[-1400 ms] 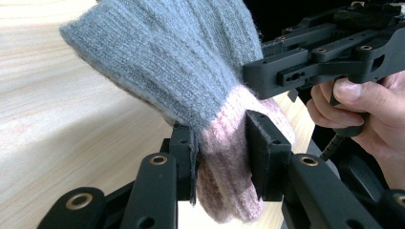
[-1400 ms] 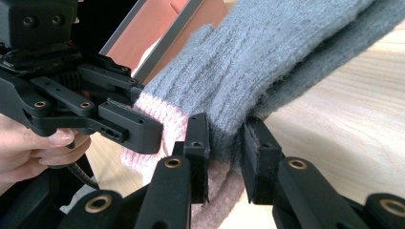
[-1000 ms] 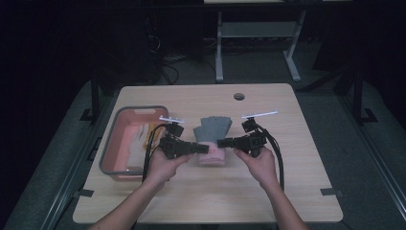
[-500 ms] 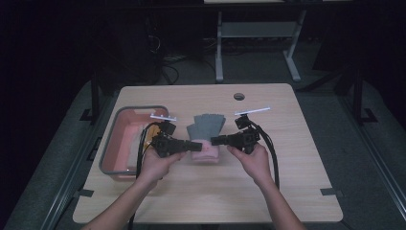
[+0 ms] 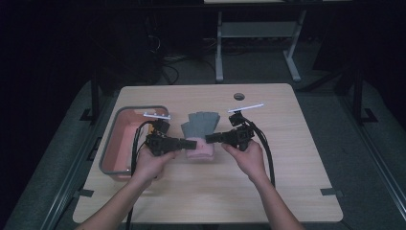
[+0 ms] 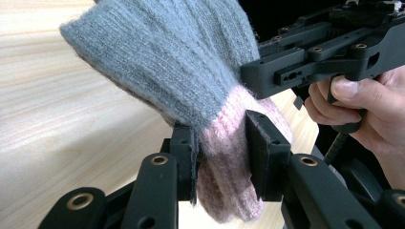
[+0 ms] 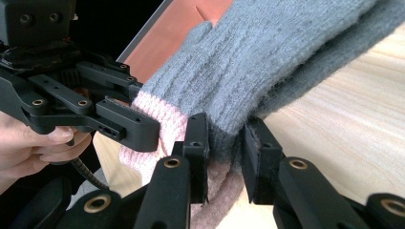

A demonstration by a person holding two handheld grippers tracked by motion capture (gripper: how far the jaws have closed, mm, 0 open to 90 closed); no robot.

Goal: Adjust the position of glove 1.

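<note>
A grey knitted glove [image 5: 200, 125] with a pink cuff [image 5: 202, 151] is held just above the wooden table [image 5: 239, 191], fingers pointing away from me. My left gripper [image 5: 191, 143] is shut on the cuff's left side; in the left gripper view its pads [image 6: 258, 152] squeeze the pink knit [image 6: 224, 162]. My right gripper [image 5: 210, 139] is shut on the cuff's right side. In the right gripper view its jaws pinch the glove [image 7: 267, 62] where grey meets pink. The two grippers point at each other, tips close together.
A salmon tray with a grey rim [image 5: 139, 108] lies on the table left of my left hand, also seen past the glove as the tray [image 7: 181, 28]. A round cable hole [image 5: 239, 96] sits in the far middle of the table. A desk frame [image 5: 219, 57] stands behind.
Both hands have shifted a little to the left and away from me, carrying the glove along. Both grips look unchanged.
</note>
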